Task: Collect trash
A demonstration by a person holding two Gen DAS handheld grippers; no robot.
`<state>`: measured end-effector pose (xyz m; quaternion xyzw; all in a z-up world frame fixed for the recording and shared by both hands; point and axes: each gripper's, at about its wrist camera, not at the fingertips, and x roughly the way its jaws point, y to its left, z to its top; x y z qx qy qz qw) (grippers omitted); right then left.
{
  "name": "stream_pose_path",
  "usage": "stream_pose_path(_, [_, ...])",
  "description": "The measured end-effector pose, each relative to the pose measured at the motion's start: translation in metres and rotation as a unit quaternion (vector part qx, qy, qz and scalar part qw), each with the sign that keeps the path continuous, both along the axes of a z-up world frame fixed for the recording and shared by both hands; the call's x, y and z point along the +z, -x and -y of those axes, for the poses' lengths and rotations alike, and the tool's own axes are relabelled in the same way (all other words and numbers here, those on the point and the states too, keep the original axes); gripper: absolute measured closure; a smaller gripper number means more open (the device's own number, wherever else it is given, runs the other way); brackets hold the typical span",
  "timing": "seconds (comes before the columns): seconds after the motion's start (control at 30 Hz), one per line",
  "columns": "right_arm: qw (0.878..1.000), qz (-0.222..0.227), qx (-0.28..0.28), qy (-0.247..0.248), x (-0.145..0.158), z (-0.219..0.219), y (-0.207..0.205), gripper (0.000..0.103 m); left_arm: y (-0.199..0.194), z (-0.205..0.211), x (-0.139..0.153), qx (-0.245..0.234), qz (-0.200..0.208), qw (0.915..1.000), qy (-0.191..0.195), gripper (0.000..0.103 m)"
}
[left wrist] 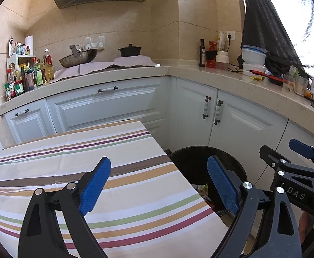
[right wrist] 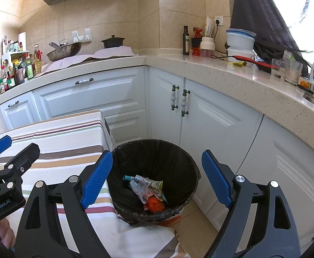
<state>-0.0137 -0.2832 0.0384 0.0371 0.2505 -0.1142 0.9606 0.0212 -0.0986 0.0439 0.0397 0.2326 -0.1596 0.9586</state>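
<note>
A round bin lined with a black bag stands on the floor between the striped table and the white cabinets. Crumpled wrappers and an orange piece lie at its bottom. My right gripper hangs open above the bin mouth with nothing between its blue pads. My left gripper is open and empty too, over the table's right edge, with the bin partly behind its right finger. Each gripper shows in the other's view: the right gripper and the left gripper.
An L-shaped countertop runs behind, above the white cabinet doors. On it stand a wok, a black pot, sauce bottles, white containers, a red-handled tool and two glasses. A hand holds the right gripper.
</note>
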Motion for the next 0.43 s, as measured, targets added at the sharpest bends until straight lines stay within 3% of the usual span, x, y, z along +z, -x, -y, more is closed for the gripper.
stream_pose_path(0.23, [1.000,-0.002,0.003,0.000,-0.003,-0.003,0.000,0.020,-0.003,0.001,-0.004,0.012,0.001,0.9998,-0.018,0.014])
stream_pose_path(0.43, [1.000,-0.005,0.014,0.000,-0.006,-0.014,-0.006,0.016,-0.017,-0.010,-0.016,0.024,-0.035,0.9986,-0.032,0.014])
